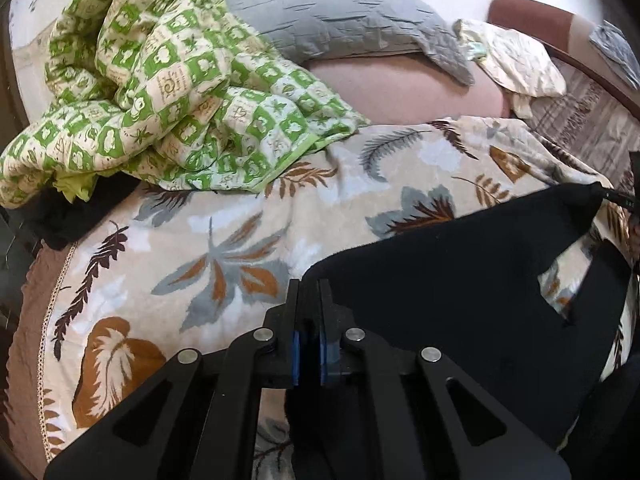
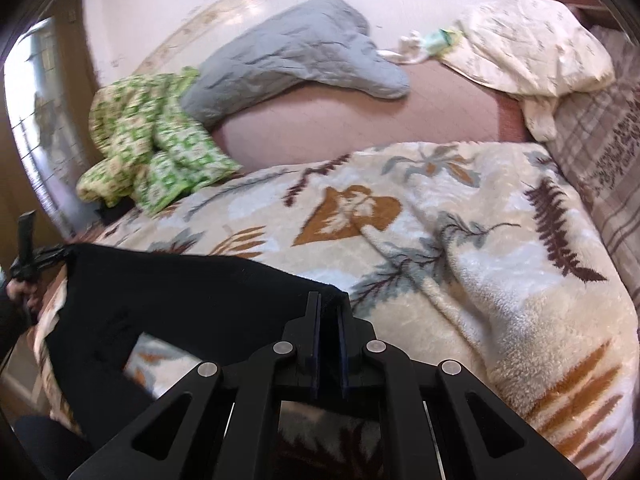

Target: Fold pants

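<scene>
Black pants point(image 1: 460, 264) stretch above a leaf-patterned blanket point(image 1: 168, 240) on a bed, each top corner pinched tight by a tong: the left gripper point(image 1: 309, 292) and the right gripper point(image 2: 329, 308). A green checked quilt point(image 1: 160, 92) lies bunched beyond.

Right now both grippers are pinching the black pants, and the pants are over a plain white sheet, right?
Not quite. Both grippers, left and right, do pinch the black pants, but under them is a leaf-patterned blanket, not a plain white sheet. The right wrist view shows it best.
</scene>
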`<state>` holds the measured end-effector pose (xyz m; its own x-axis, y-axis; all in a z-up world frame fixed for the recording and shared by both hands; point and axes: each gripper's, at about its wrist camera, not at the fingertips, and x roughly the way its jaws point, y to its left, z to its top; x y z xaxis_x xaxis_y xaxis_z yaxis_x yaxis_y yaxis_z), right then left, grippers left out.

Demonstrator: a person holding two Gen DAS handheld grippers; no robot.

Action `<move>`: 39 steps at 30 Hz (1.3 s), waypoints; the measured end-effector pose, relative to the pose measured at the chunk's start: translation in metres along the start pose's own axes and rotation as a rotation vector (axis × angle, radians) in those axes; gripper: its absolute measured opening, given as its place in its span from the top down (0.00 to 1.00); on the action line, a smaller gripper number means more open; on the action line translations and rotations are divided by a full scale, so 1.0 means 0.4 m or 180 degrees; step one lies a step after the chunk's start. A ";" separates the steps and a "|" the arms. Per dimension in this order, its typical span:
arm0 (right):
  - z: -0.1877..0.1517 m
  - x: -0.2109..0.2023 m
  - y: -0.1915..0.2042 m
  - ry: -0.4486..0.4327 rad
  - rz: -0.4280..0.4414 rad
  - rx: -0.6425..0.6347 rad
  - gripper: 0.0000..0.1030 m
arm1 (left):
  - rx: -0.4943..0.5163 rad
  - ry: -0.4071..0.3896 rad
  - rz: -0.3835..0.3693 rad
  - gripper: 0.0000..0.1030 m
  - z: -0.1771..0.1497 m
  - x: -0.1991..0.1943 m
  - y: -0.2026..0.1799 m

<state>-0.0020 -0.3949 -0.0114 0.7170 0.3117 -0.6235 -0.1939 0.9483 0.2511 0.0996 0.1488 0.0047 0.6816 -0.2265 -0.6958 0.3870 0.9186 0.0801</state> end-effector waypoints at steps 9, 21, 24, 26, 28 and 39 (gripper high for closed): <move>-0.119 -0.106 0.047 0.0422 0.0309 -0.0673 0.95 | 0.0245 -0.0281 -0.0210 0.96 -0.101 -0.157 -0.038; -0.224 -0.206 0.031 0.0641 0.0276 -0.0834 0.95 | 0.0251 0.0016 -0.0465 0.92 -0.350 -0.239 -0.088; -0.228 -0.213 0.035 0.0636 0.0273 -0.0840 0.95 | -0.0053 -0.0030 -0.0364 0.84 -0.387 -0.271 -0.054; -0.236 -0.218 0.038 0.0651 0.0264 -0.0855 0.95 | -0.0296 -0.0067 -0.0285 0.84 -0.404 -0.292 -0.026; -0.249 -0.218 0.043 0.0697 0.0189 -0.0934 0.94 | -0.0588 -0.0158 -0.0198 0.84 -0.407 -0.322 0.004; -0.277 -0.249 0.019 0.0656 -0.0550 -0.0999 0.73 | -0.3457 -0.0127 -0.1405 0.29 -0.455 -0.333 0.033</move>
<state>-0.1490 -0.4121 -0.0292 0.6140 0.1214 -0.7799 -0.3000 0.9498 -0.0883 -0.0991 0.2501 -0.0315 0.6472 -0.5868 -0.4865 -0.1255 0.5475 -0.8273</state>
